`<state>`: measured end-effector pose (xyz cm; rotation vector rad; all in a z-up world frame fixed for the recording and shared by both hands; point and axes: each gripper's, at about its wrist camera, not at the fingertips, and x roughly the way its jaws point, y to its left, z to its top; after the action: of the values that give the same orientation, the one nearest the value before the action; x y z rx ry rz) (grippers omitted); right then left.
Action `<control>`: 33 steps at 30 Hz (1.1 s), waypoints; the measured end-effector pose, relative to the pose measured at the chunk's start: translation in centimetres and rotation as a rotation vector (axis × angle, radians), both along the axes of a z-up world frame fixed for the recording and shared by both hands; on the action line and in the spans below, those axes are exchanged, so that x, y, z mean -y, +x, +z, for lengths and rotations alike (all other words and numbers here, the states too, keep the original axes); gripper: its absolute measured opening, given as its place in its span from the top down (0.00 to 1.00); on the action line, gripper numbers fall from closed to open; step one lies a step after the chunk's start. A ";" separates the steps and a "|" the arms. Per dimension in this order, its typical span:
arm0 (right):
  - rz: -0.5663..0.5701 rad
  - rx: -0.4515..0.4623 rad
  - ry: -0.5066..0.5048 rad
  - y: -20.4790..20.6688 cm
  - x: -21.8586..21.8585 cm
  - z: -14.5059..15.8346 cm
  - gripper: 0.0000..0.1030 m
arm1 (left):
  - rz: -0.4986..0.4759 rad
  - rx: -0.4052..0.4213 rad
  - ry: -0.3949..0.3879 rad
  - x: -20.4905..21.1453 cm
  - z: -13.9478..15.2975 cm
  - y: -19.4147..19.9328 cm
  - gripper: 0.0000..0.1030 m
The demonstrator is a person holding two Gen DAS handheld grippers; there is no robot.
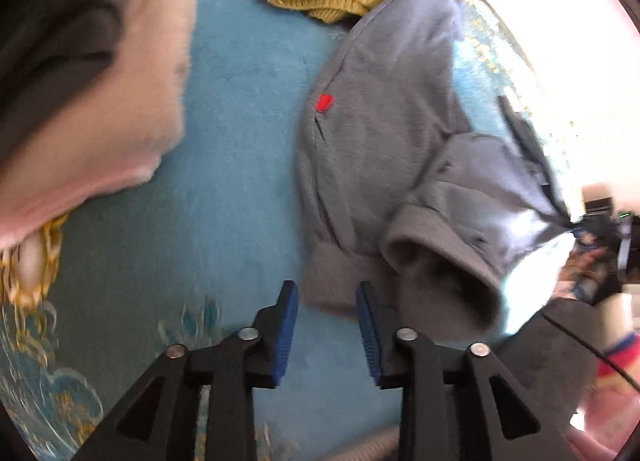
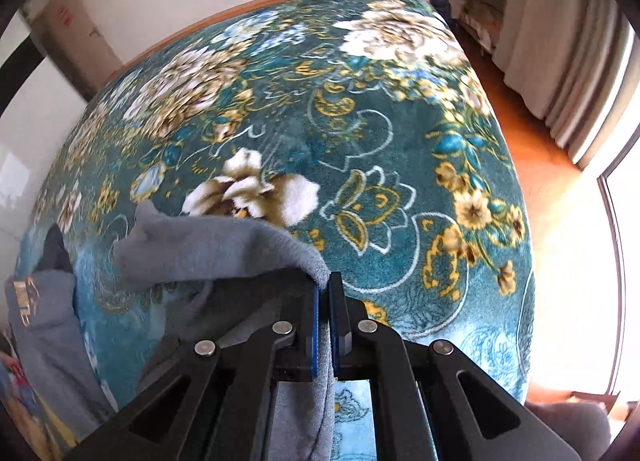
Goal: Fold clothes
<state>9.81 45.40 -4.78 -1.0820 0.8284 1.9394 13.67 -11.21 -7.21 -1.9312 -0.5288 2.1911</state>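
Right hand-held gripper (image 2: 324,325) clenched on grey sweatshirt (image 1: 384,133) fabric, lifted off the bed blanket (image 2: 360,141); left hand-held gripper (image 1: 326,325) released beside the hem. Advisable: carry the fold across evenly, hem pinned.

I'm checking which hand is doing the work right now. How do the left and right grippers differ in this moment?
The left gripper is open with a clear gap between its blue pads, while the right gripper is shut.
The left one holds nothing and points at the ribbed hem of the grey sweater lying on the blanket; the right one pinches a fold of grey cloth lifted off the blanket.
Both have black arms and blue pads.
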 end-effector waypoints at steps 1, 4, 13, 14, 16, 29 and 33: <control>0.023 0.004 0.011 -0.4 0.3 0.1 0.96 | 0.001 0.009 -0.020 -0.4 -0.8 -0.6 0.56; 0.078 0.017 0.043 -1.5 1.3 0.3 0.96 | 0.007 0.042 -0.016 -1.5 -3.0 -2.0 0.55; 0.108 0.035 0.033 -2.3 1.5 -0.8 0.96 | -0.167 -0.053 -0.221 -5.3 -1.0 -4.7 0.84; 0.107 0.037 0.029 -2.3 1.4 -0.9 0.96 | -0.209 -0.124 -0.299 -5.7 0.6 -5.7 0.84; 0.106 0.040 0.022 -2.3 1.3 -1.2 0.96 | -0.282 -0.260 -0.455 -6.3 3.7 -7.9 0.84; 0.124 0.079 0.004 -3.1 1.5 -2.4 0.96 | -0.245 -0.272 -0.683 -5.2 2.7 -22.6 0.81; 0.129 0.090 0.008 -3.3 1.6 -2.6 0.96 | -0.104 -0.205 -0.526 -2.7 3.4 -21.6 0.70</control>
<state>6.49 43.77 -7.39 -1.2356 0.7164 1.9817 -7.96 -8.50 -3.78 -1.8535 0.2004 2.6008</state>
